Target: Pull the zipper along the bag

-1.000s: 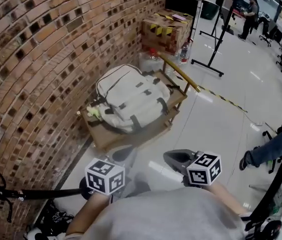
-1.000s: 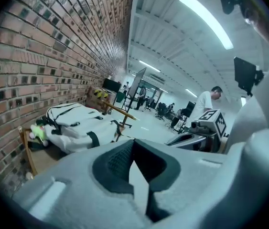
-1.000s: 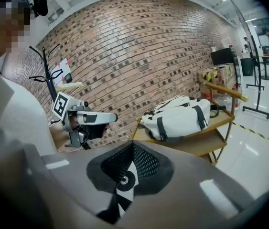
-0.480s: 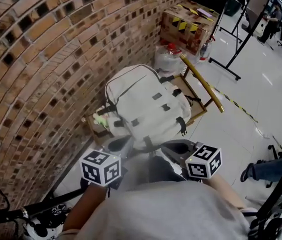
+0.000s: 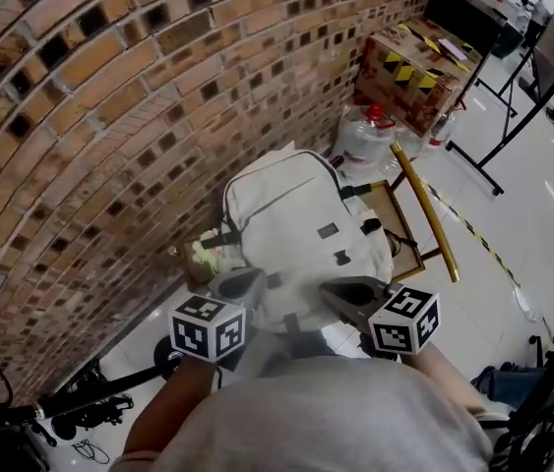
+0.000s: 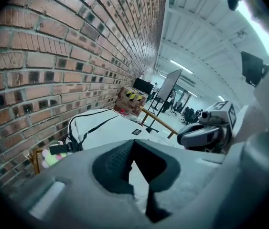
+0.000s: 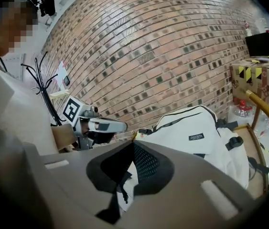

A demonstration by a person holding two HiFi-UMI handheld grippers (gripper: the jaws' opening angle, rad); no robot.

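A light grey backpack (image 5: 296, 214) with a dark zipper line (image 5: 257, 178) lies on a wooden chair (image 5: 424, 219) against the brick wall. Both grippers hover just short of its near end. My left gripper (image 5: 241, 283) is at the bag's lower left, shut and empty. My right gripper (image 5: 347, 293) is at its lower right, also shut and empty. In the left gripper view the jaws (image 6: 133, 144) meet in front of the backpack (image 6: 101, 128). In the right gripper view the closed jaws (image 7: 133, 147) point at the bag (image 7: 196, 132) and its zipper (image 7: 177, 121).
A green-yellow plush toy (image 5: 203, 257) sits at the bag's left side. Behind the chair stand a water jug (image 5: 365, 136) and a cardboard box with yellow-black tape (image 5: 414, 62). Black stand legs (image 5: 513, 116) cross the floor at right. A dark stand (image 5: 90, 401) lies at lower left.
The person has stepped closer to the backpack. Both grippers have come forward to the bag's near end, still shut.
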